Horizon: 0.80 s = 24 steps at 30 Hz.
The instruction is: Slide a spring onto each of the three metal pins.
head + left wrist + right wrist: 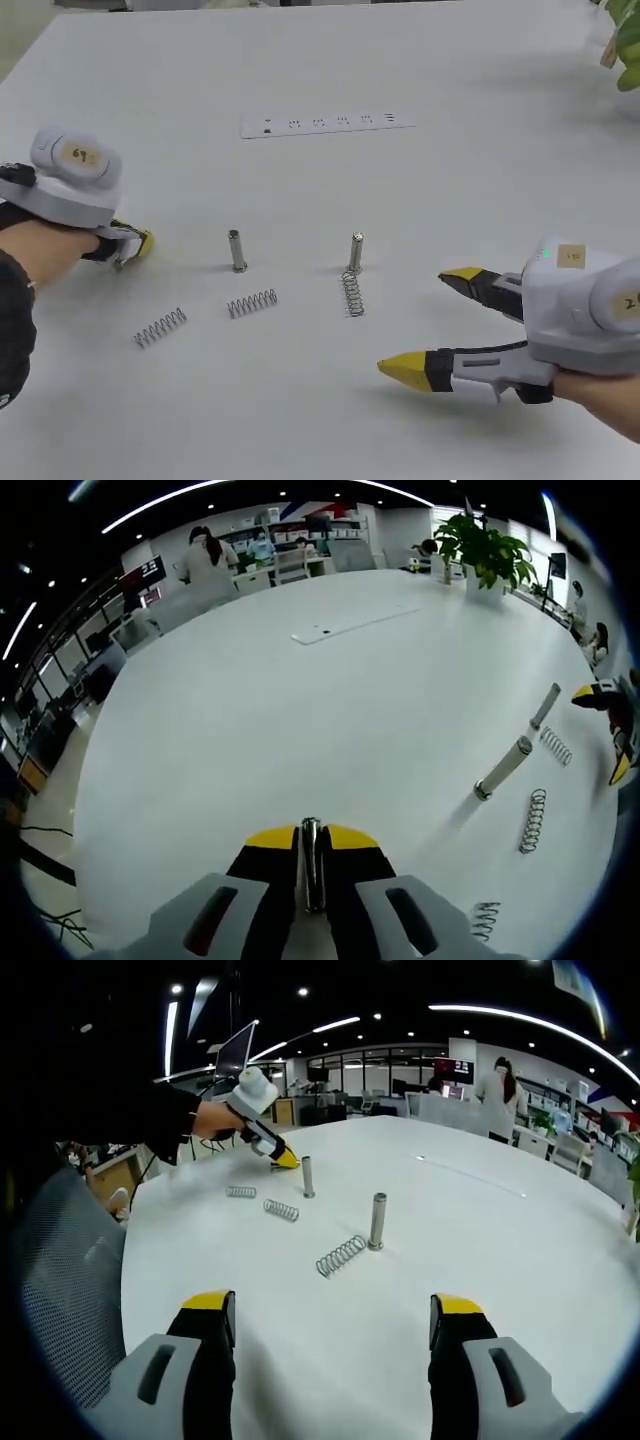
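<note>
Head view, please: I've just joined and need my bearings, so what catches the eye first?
Two pins stand upright on the table, with three springs lying loose before them. The left tongs are shut on a third pin; the right tongs gape open at right.

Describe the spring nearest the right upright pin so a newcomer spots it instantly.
Find the white power strip on the table; nearer the camera stand a left pin and a right pin, both upright. The spring lies with one end almost at the right pin's foot, running toward the camera. The middle spring and left spring lie farther left, apart from either pin.
</note>
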Available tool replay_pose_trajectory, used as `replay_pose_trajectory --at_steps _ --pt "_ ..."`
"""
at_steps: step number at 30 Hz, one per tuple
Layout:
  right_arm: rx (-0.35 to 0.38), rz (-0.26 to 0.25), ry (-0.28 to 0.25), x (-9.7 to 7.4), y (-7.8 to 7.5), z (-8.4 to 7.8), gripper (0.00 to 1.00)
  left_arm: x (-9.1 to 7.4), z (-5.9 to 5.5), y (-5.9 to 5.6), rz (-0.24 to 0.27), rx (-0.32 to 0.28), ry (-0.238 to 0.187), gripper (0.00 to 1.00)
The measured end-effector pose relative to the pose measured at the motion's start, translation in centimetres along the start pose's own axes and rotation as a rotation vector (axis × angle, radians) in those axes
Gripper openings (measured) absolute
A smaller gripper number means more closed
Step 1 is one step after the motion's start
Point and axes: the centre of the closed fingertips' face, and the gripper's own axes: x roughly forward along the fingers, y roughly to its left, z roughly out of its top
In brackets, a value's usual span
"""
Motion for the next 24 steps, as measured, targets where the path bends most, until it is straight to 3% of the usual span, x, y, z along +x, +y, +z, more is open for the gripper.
replay_pose_trajectory --at_steps 7,13,24 --pt "0.000 -0.002 -0.001 0.0 -0.1 0.1 0.78 0.1 0.1 -0.1 -0.001 0.021 0.022 0.00" --pt "0.002 -0.009 -0.005 -0.1 -0.2 0.1 0.77 -0.1 0.0 -0.2 -0.014 -0.009 0.031 0.00" --pt "-0.007 -0.004 -0.008 0.1 0.0 0.4 0.77 -1.6 0.3 -0.3 -0.020 -0.027 0.016 0.00"
